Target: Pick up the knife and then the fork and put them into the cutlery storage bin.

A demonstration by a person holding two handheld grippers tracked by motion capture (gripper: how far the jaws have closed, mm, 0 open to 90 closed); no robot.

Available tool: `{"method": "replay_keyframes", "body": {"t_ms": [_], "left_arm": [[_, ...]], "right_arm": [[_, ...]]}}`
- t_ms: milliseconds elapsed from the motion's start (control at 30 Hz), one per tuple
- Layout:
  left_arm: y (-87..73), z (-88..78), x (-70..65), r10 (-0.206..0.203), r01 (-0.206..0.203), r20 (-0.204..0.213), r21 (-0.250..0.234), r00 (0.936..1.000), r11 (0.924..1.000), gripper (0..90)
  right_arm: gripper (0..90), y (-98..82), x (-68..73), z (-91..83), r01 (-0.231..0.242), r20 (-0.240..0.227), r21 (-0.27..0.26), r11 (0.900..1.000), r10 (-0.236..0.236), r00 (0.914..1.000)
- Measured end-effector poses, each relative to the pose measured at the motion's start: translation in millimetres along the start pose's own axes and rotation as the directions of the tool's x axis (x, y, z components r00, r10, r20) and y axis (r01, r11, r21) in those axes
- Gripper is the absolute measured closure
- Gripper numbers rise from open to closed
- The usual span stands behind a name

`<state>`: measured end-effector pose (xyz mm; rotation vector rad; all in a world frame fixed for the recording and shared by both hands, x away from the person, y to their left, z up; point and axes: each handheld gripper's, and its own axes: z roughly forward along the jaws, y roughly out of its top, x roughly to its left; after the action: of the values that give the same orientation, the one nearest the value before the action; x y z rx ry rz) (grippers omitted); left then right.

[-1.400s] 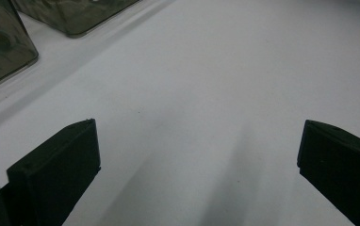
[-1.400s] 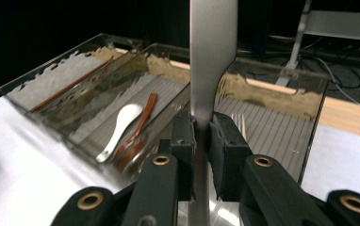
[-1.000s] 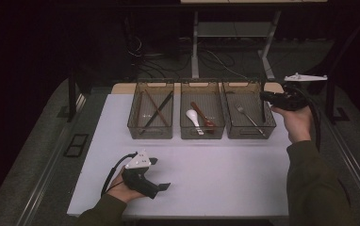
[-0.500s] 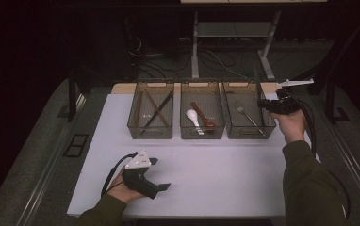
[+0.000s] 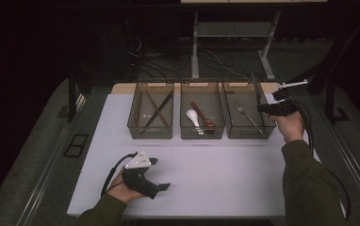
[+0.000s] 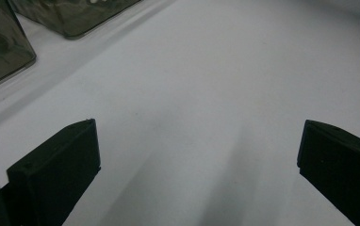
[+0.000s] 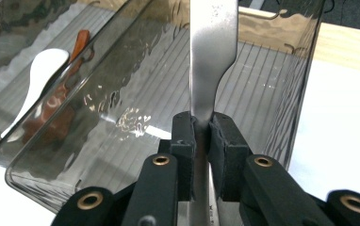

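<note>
The right gripper is clamped on the handle of a metal knife, held above the right-hand bin at the table's far right corner. The knife's long axis runs straight out of the jaws toward the bin's far wall, roughly along the fork lying inside. The likely next move is downward into this bin. The left gripper rests near the table's near edge, well apart from the bins, jaws spread wide, holding nothing

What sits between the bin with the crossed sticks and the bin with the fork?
A third clear bin, holding a white spoon and a reddish-brown one, seen in the high view.
</note>
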<state>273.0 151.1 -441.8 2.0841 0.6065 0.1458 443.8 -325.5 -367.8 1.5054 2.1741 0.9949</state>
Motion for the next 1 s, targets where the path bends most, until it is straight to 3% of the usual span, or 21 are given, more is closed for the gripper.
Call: {"method": "replay_keyframes", "body": {"t_ms": [533,700,733,800,1000], "left_arm": [[0.4,-0.2,-0.1,0.004,-0.004,0.005,-0.005,1.0,1.0,0.0],[0.4,-0.3,-0.2,0.004,-0.004,0.005,-0.006,1.0,1.0,0.0],[0.4,-0.6,-0.2,0.006,-0.006,0.005,-0.006,1.0,1.0,0.0],[0.4,-0.8,-0.2,0.005,-0.005,0.006,-0.007,1.0,1.0,0.0],[0.4,-0.4,-0.2,0.01,-0.01,0.008,-0.003,0.9999,0.9999,0.0]], "right_arm": [[80.5,0.1,8.5,24.2,0.02,0.025,0.078,0.997,-0.022,0.9994],[79.0,0.8,7.5,31.4,-0.007,0.03,0.095,0.995,0.004,0.9995],[75.8,1.1,7.1,33.3,0.006,0.032,0.096,0.995,-0.009,0.9995],[65.7,1.7,7.5,34.0,-0.012,0.032,0.079,0.997,0.009,0.9994],[50.9,-1.0,6.5,29.5,-0.003,0.031,0.062,0.998,0.001,0.9995]]}}
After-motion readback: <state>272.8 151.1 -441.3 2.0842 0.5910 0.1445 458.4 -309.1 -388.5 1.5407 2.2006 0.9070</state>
